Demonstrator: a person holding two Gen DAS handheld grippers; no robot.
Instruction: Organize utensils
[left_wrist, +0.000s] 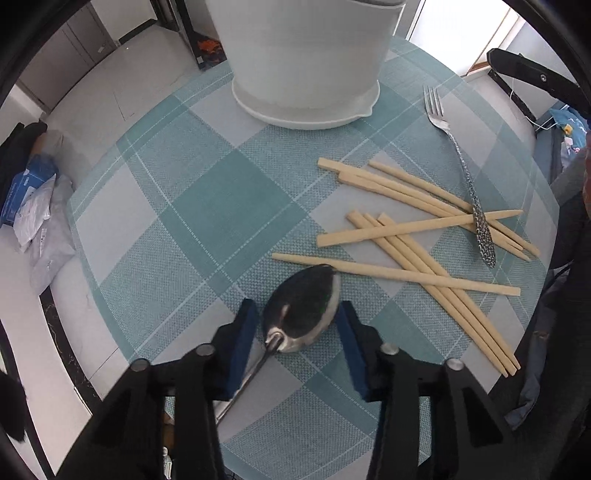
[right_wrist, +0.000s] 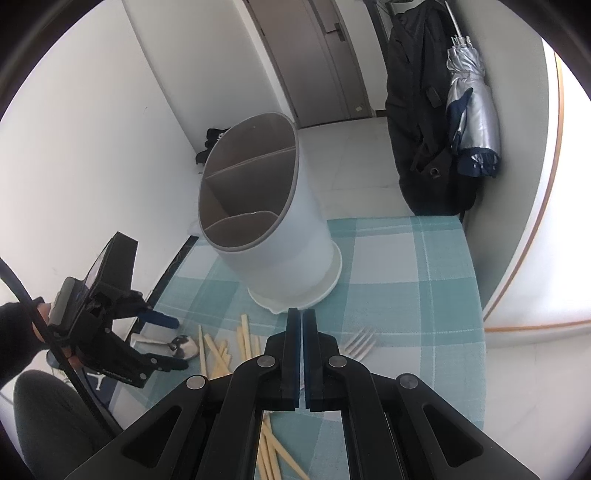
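Teal-and-grey check cloth (left_wrist: 207, 206) covers the table. L gripper (left_wrist: 297, 325) points down over a steel spoon (left_wrist: 303, 306); its blue pads (left_wrist: 243, 332) stand either side of the bowl w/ a thin gap each side, jaws part open, not pressing. The spoon lies bowl-down on the cloth, handle running back under the gripper body. In the right wrist view the same gripper (right_wrist: 173, 341) sits at far left, a hand (right_wrist: 40, 325) in a dark sleeve behind it, the spoon (right_wrist: 183, 347) between its fingers.

R gripper (right_wrist: 302, 354) is up off the table, angled down toward the holder (right_wrist: 266, 221), pads together, nothing between them.

Holder: white tub on a white saucer, three compartments inside, no utensils visible in them. It stands at the far side of the cloth.

Chopsticks (left_wrist: 417, 236) lie loose & crossed in a heap, right of the spoon; one stick touches the spoon's tip. Fork (left_wrist: 465, 177) lies at the heap's far edge, tines toward the holder, handle resting over several sticks.

Bkgd: dark bag (right_wrist: 421, 110) & folded silver umbrella (right_wrist: 469, 110) against the wall.
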